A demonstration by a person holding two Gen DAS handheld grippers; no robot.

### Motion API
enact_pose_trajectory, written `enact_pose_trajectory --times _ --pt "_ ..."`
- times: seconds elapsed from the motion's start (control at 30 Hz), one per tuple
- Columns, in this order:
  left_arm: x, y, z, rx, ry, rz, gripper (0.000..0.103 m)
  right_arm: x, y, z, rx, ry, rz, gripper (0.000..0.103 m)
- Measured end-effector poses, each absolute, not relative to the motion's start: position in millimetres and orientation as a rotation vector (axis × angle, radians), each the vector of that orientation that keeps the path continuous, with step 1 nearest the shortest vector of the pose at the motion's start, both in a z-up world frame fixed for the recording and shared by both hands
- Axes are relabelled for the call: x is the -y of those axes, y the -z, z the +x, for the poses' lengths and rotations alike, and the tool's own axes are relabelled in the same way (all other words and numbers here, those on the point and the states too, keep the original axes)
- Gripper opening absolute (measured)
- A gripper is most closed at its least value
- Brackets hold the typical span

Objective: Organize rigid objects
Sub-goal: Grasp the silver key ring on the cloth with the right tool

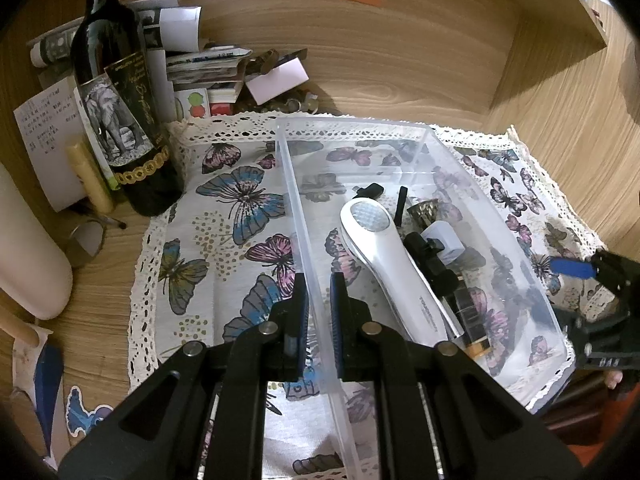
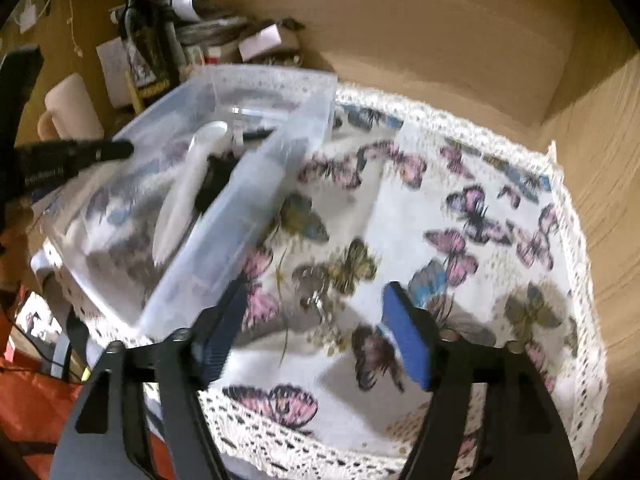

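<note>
Left gripper [image 1: 319,316] centre-bottom of left view, jaws narrow, pinching near wall of clear plastic bin [image 1: 360,128]. Bin sits on butterfly cloth [image 1: 224,208] over tabletop; inside: white handheld device [image 1: 394,264], small black parts. Right gripper [image 2: 312,332] jaws wide, holding nothing, over cloth right of bin. Judgement: bin light, thin wall flexes and is slippery; grip rim near corner. Contents rigid, may slide.

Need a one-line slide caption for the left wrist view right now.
Left gripper clamps the near wall of the clear bin, which holds a white handheld device, on the butterfly cloth.
</note>
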State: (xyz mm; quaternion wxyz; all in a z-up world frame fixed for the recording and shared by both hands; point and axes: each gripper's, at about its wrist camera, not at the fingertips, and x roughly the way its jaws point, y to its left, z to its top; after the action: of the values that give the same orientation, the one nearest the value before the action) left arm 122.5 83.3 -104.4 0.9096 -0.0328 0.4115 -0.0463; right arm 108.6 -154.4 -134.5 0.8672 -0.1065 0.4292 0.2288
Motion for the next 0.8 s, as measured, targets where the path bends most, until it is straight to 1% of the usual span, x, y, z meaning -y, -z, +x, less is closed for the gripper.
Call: enact_pose_trajectory --times 0.07,0.13,0.2,0.43,0.57,0.6,0.67,0.7,0.73,0.77,0.8 --pt "-83 104 122 -0.849 0.091 -0.063 0.01 154 139 105 -0.915 -0.502 -0.223 0.073" --pt "-83 104 122 -0.849 0.087 -0.061 0.01 153 143 102 -0.92 -0.513 -0.23 0.08" --pt "-83 104 122 -0.849 0.087 -0.063 0.01 152 148 99 -0.923 -0.521 -0.251 0.083" --pt "-83 104 122 -0.849 0.088 -0.062 0.01 140 166 100 -0.965 -0.563 -0.302 0.083" --pt "-83 104 122 -0.849 0.088 -0.063 0.01 141 172 109 -0.98 -0.565 -0.284 0.079" --pt "-83 104 122 -0.849 0.088 -0.063 0.01 142 171 110 -0.977 -0.56 -0.281 0.072" --pt "-83 104 122 -0.848 0.088 -0.063 0.01 143 170 113 -0.972 -0.559 -0.269 0.065" --pt "-83 104 122 -0.848 0.088 -0.064 0.01 143 170 114 -0.966 -0.55 -0.261 0.06" --pt "-83 104 122 -0.848 0.089 -0.065 0.01 144 170 114 -0.956 -0.536 -0.256 0.046" --pt "-83 104 122 -0.849 0.088 -0.064 0.01 145 169 114 -0.949 -0.525 -0.252 0.041" --pt "-83 104 122 -0.849 0.088 -0.064 0.01 147 168 115 -0.949 -0.518 -0.244 0.029"
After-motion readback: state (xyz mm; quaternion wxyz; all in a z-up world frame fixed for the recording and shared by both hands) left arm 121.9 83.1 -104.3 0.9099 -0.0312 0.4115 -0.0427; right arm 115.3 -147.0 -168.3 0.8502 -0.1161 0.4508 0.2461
